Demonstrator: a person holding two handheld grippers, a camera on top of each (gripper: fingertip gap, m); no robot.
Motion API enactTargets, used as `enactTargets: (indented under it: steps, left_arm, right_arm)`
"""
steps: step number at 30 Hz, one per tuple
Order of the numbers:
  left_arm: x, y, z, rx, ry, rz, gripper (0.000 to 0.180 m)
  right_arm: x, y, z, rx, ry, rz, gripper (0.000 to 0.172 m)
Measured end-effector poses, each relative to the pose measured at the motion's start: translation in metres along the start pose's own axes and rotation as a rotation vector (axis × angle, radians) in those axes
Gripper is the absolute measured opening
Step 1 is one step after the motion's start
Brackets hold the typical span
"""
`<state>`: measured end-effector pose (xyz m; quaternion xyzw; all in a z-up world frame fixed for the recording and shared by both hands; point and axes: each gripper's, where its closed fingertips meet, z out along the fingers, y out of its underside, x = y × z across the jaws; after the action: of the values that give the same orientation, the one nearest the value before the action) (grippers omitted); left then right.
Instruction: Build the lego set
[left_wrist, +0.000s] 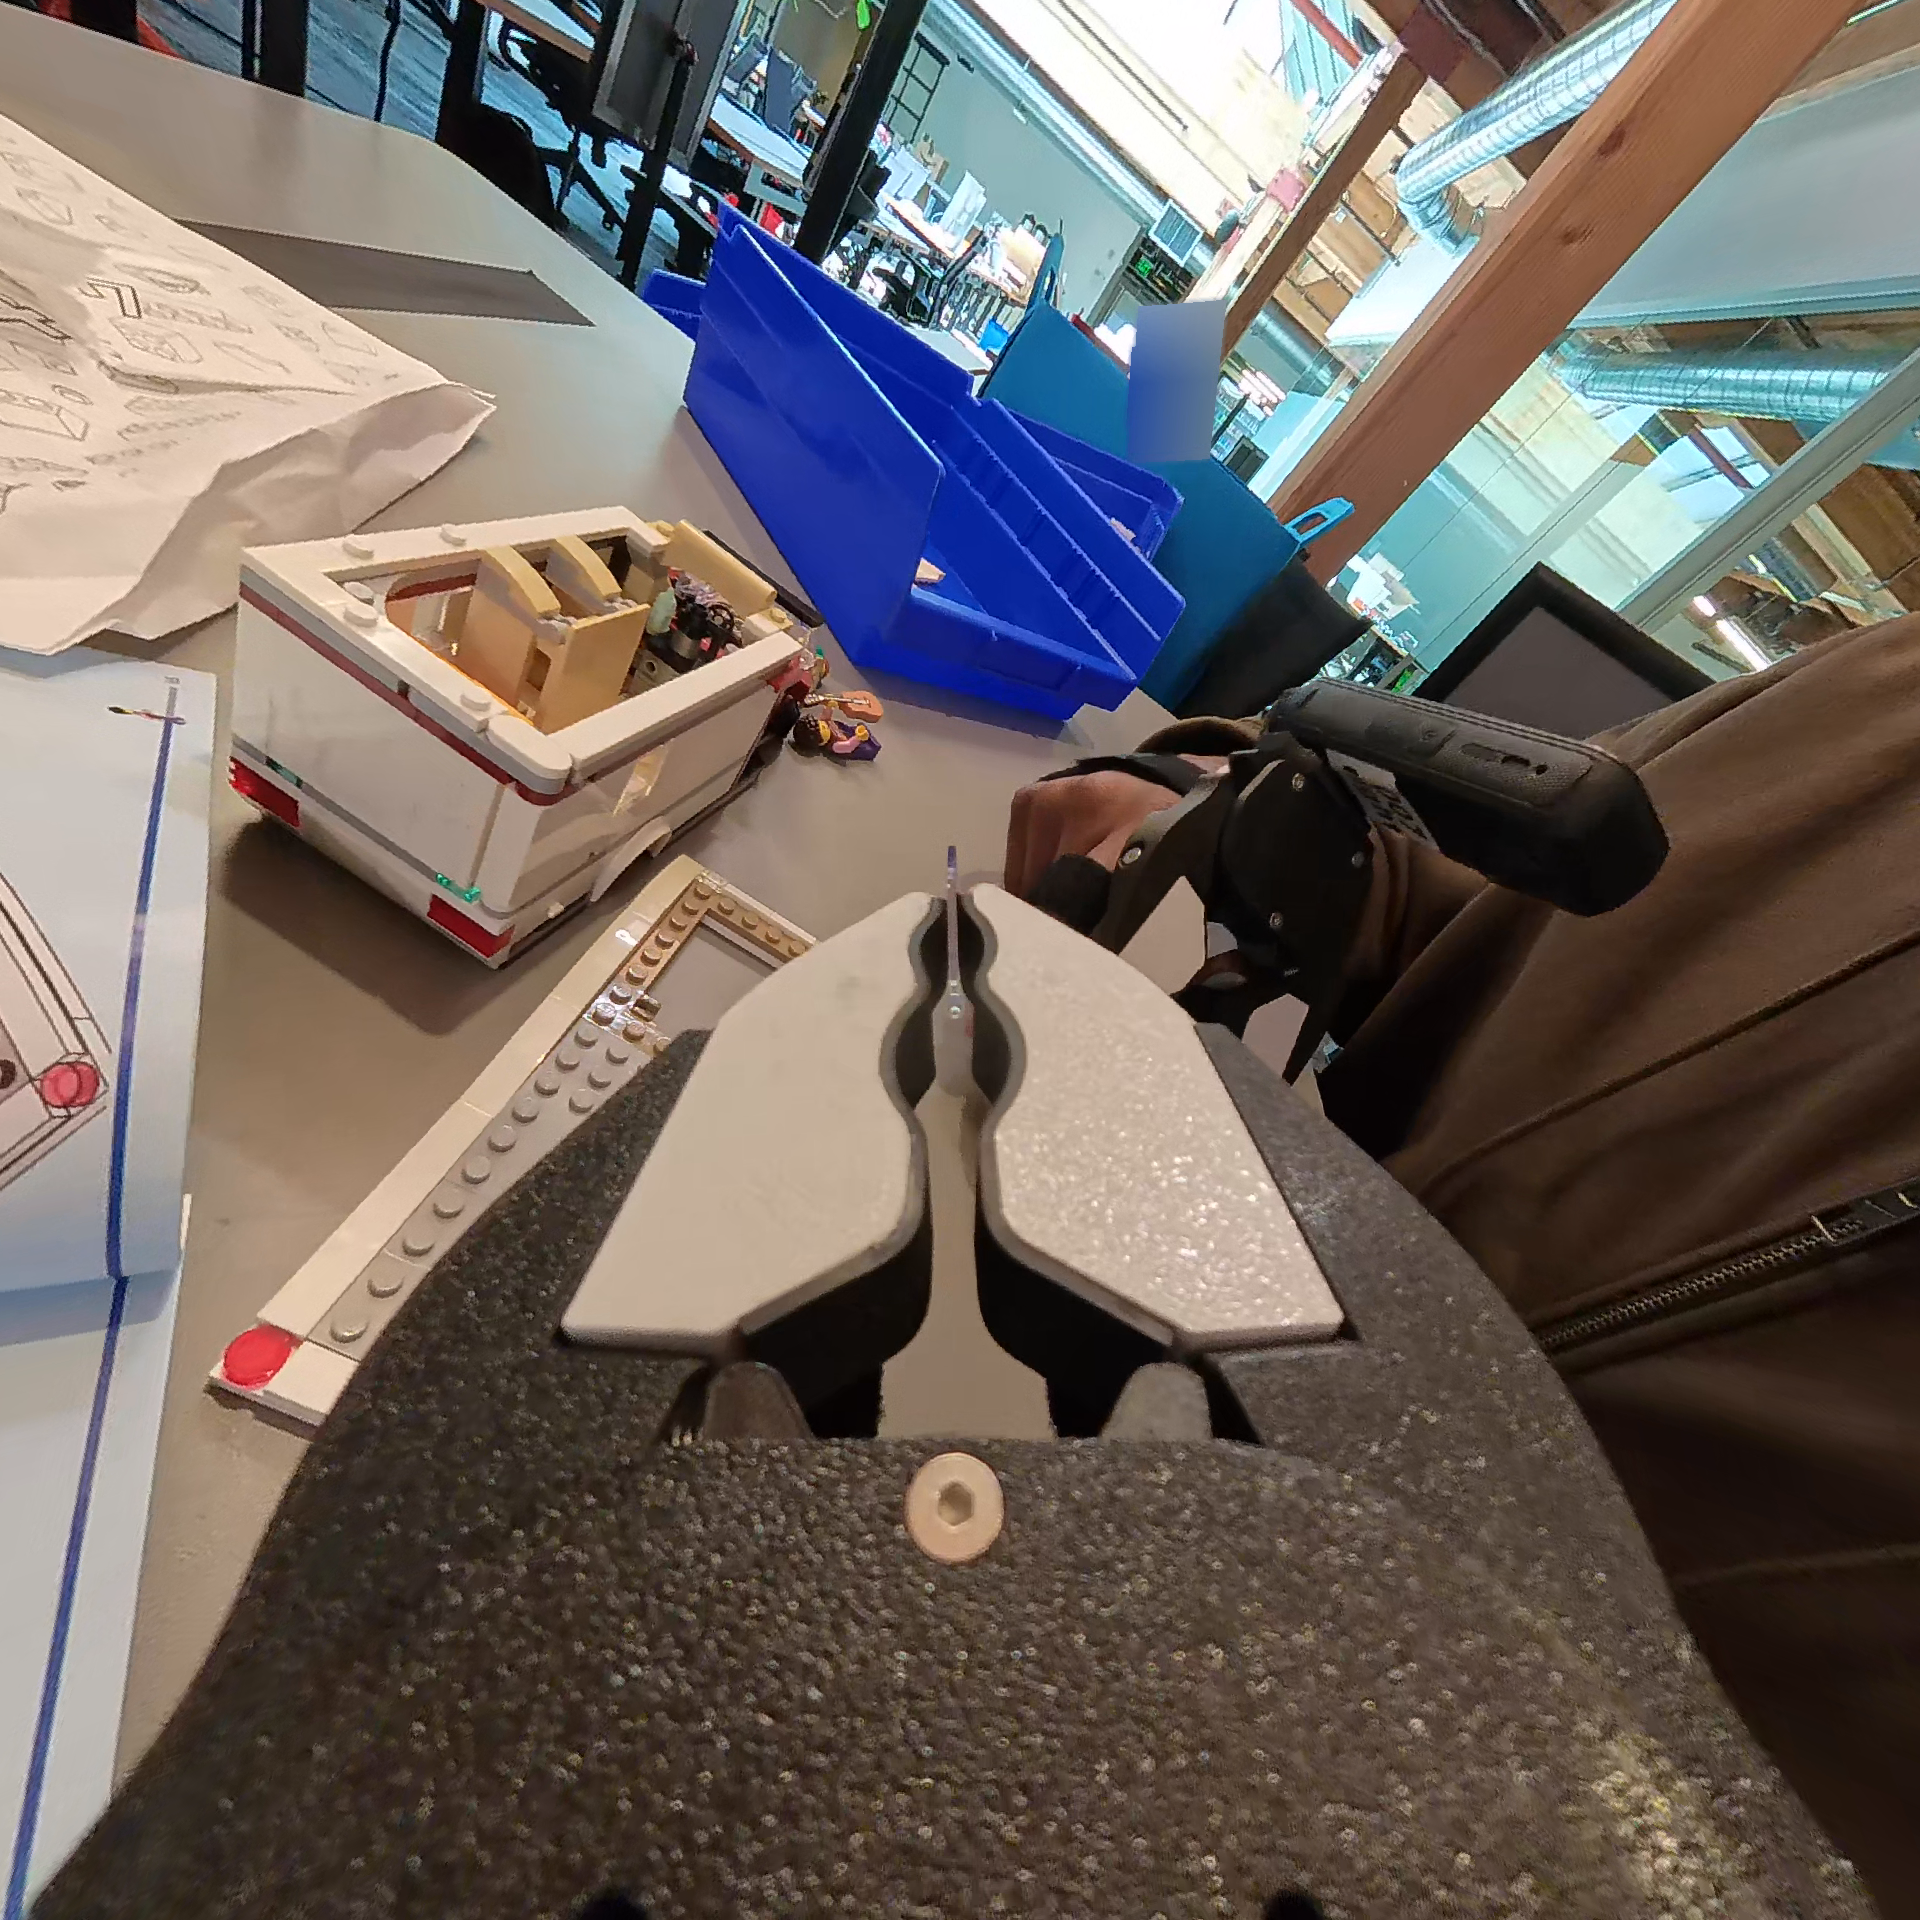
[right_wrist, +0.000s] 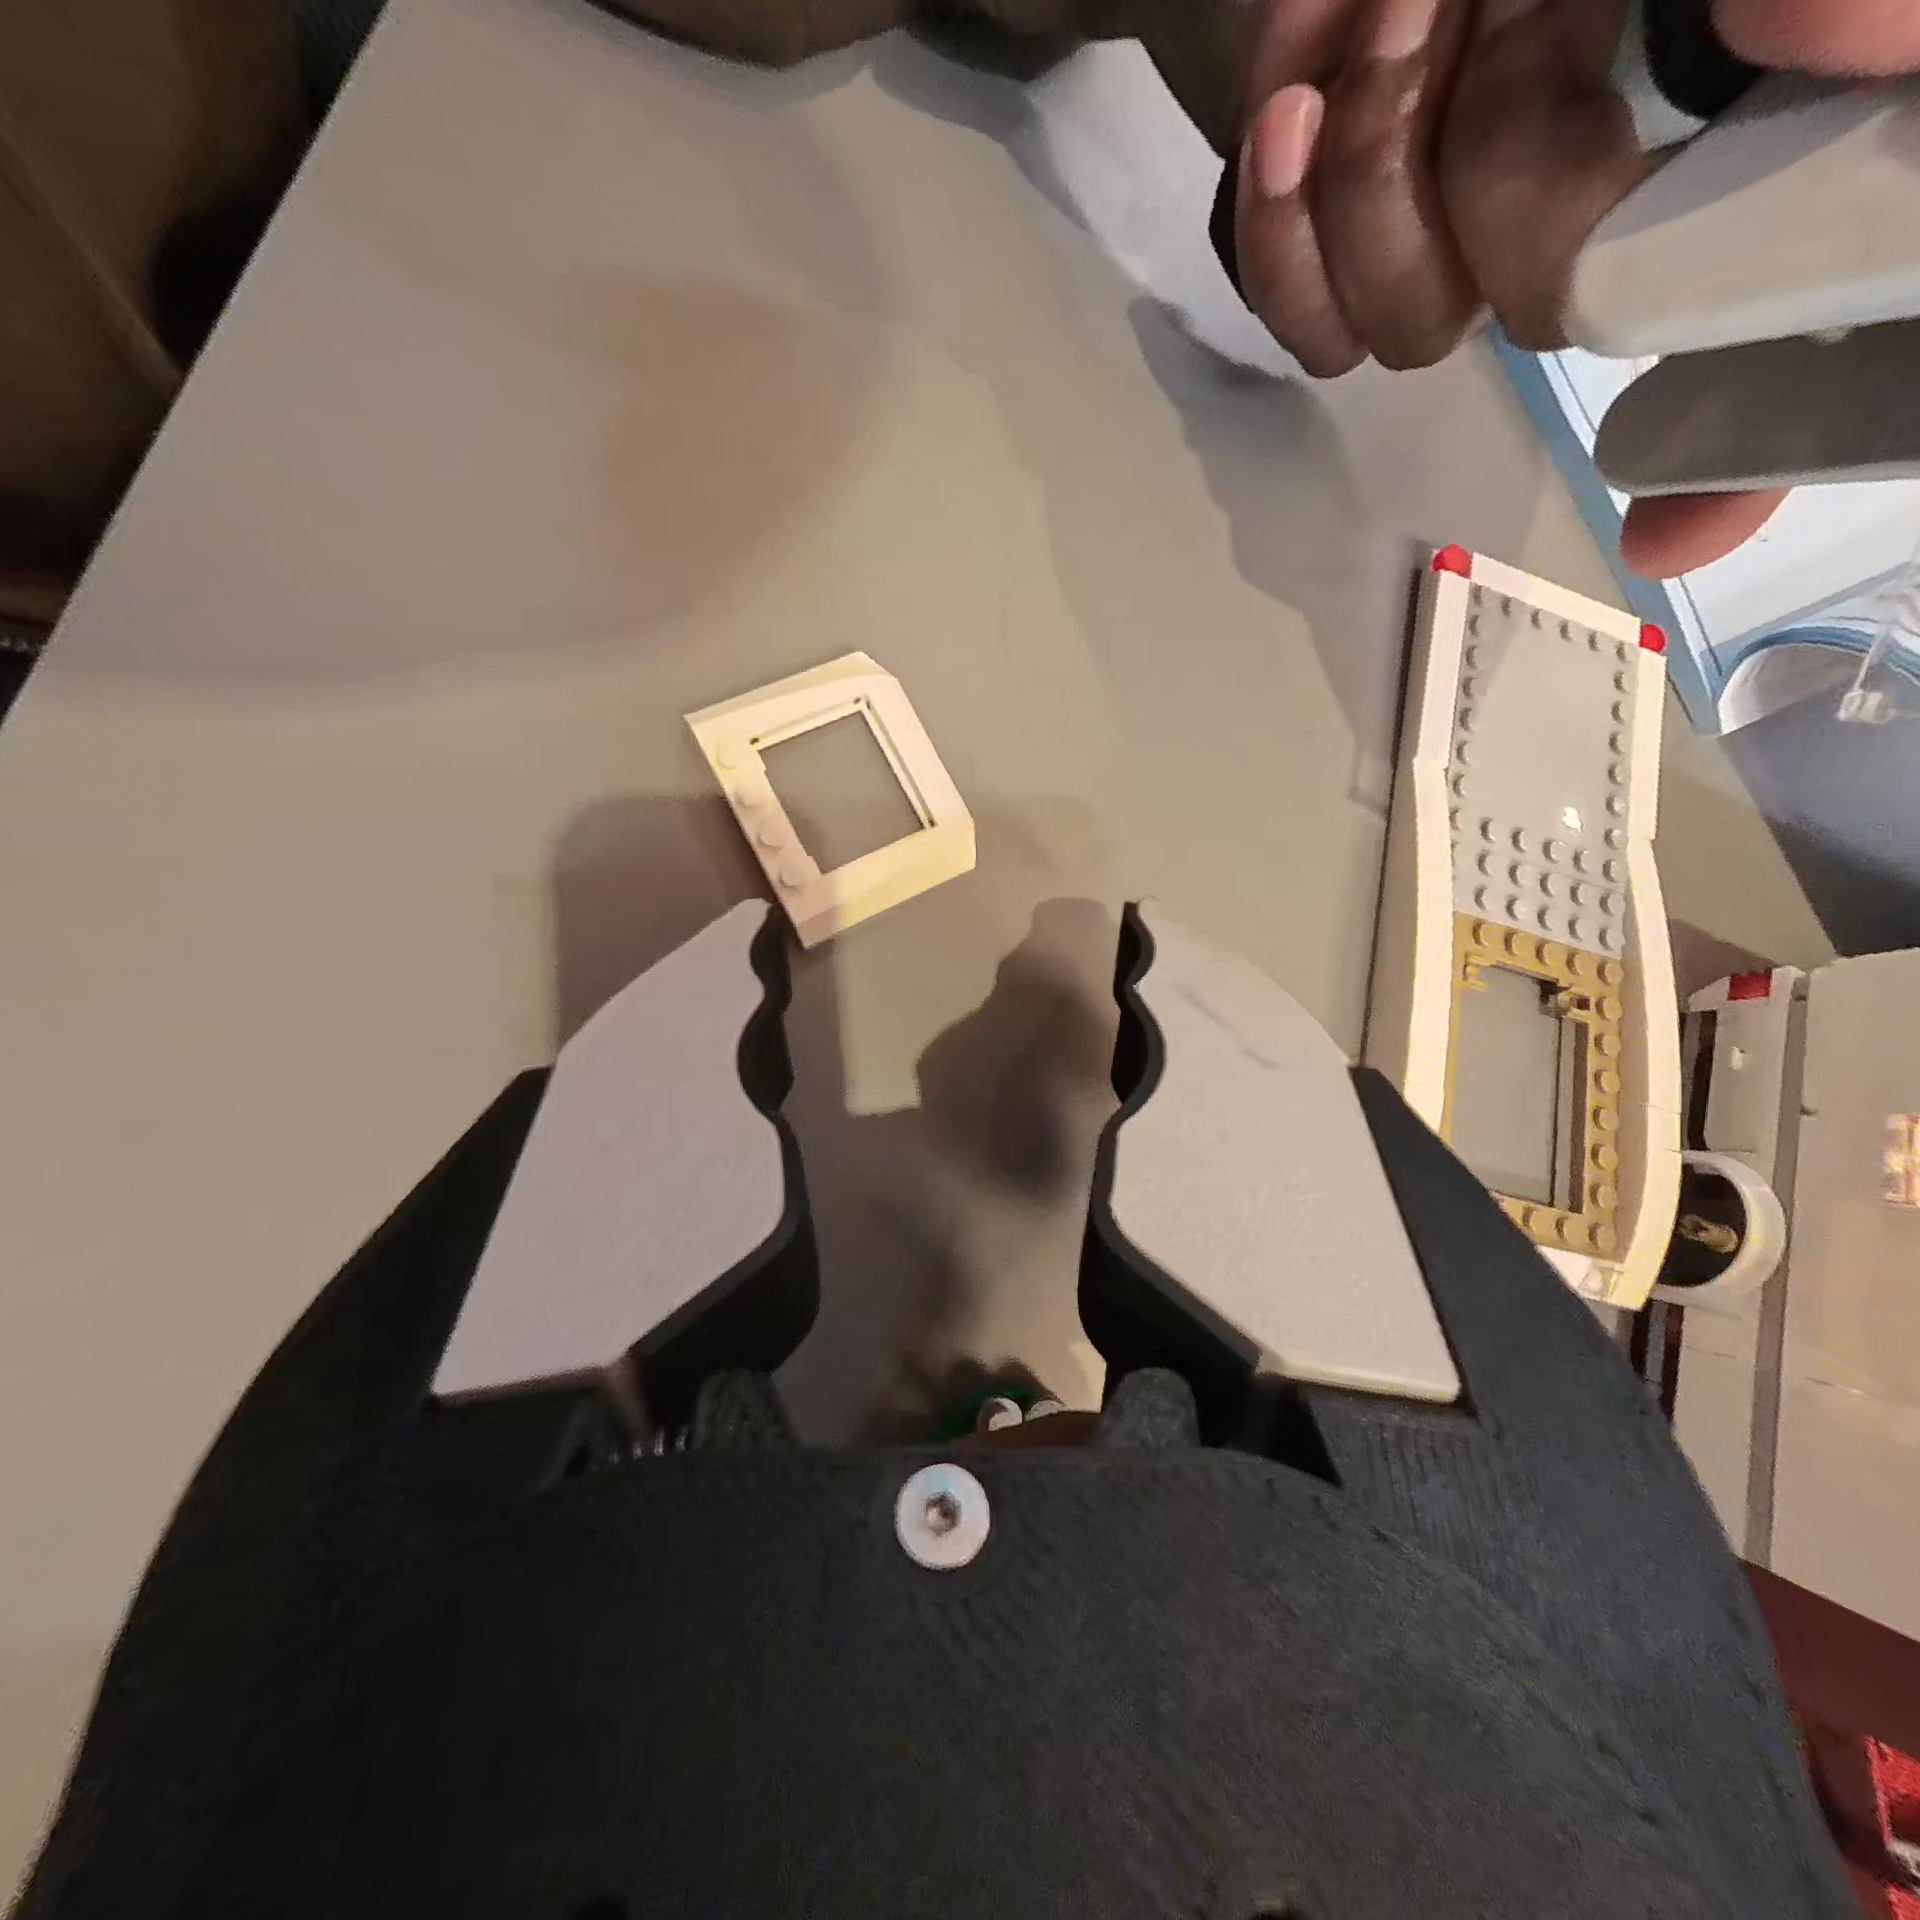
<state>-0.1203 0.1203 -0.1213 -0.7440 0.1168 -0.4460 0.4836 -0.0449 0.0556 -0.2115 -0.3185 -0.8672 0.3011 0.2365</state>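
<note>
Cream window-frame brick (right_wrist: 831, 795) lies flat on the grey table (right_wrist: 416, 520), just ahead-left of the right gripper (right_wrist: 951, 925), whose jaws gape empty; left gripper (left_wrist: 951, 909) is clenched on a thin clear sliver (left_wrist: 951, 883), beside the roof plate (left_wrist: 540, 1122) and camper (left_wrist: 499, 717).

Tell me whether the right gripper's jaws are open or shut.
Open. The right gripper has its two grey fingers spread apart with bare table between them; the cream square window-frame brick lies just beyond, ungripped.

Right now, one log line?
left gripper: shut on thin clear piece | right gripper: open, above table | nearest: white frame
</note>
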Motion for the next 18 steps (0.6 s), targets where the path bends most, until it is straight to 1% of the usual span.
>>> enactTargets:
  steps: [9,15,18]
  left_arm:
    - [-0.003,-0.001,-0.001,0.000,-0.028,0.001,0.002]
    - [0.000,0.007,0.002,-0.047,-0.019,0.006,0.002]
    - [0.001,0.009,0.003,-0.063,-0.018,0.010,0.002]
  right_arm:
    - [0.025,0.005,-0.005,-0.050,0.151,0.015,0.057]
    - [0.008,-0.009,-0.007,0.000,0.067,0.013,0.057]
    - [0.003,-0.009,0.000,-0.030,0.069,-0.019,0.057]
